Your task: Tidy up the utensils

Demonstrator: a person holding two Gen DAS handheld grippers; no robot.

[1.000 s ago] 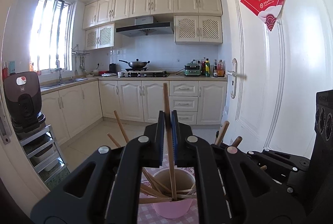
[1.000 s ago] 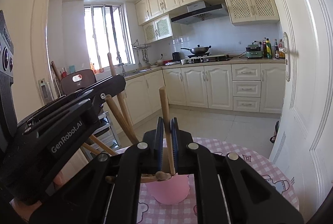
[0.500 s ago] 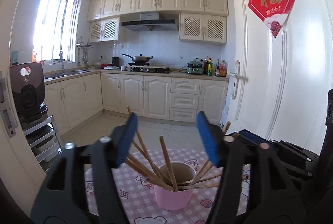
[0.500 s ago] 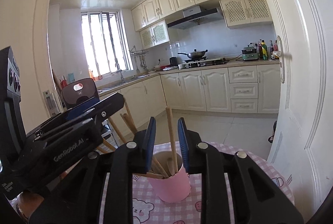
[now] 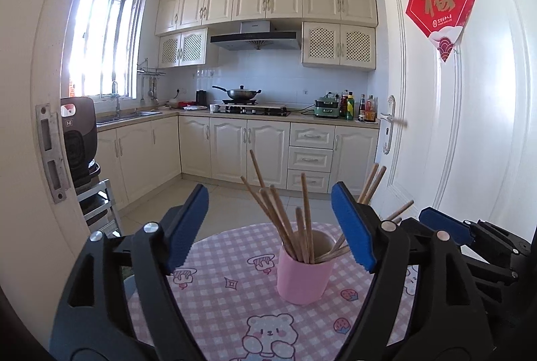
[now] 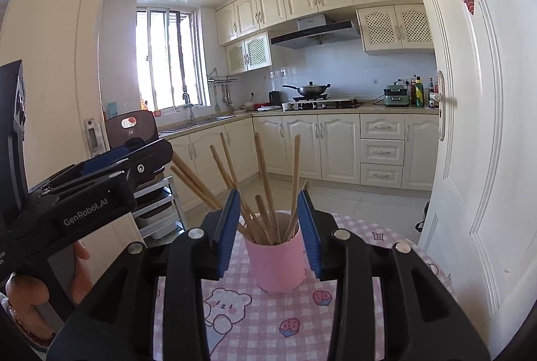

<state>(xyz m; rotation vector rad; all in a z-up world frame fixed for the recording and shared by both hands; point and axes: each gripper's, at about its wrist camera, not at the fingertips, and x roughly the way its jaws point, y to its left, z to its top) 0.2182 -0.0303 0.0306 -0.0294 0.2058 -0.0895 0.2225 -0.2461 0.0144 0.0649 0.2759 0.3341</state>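
Releasing step looks done: both grippers' jaws have just been opening, nothing between the pads. Left gripper (image 5: 270, 226) stands wide, right gripper (image 6: 270, 228) narrower but clear. Chopsticks (image 5: 295, 226) stand splayed in the pink cup (image 5: 303, 277) on the checked tablecloth (image 5: 235, 294), beyond the jaws, centred. Next, I'd guess: find any leftover utensil; none visible.

left wrist view: faces 12 o'clock, near pink cup (image 5: 303, 273). right wrist view: same cup (image 6: 277, 262), closer; kitchen shared.
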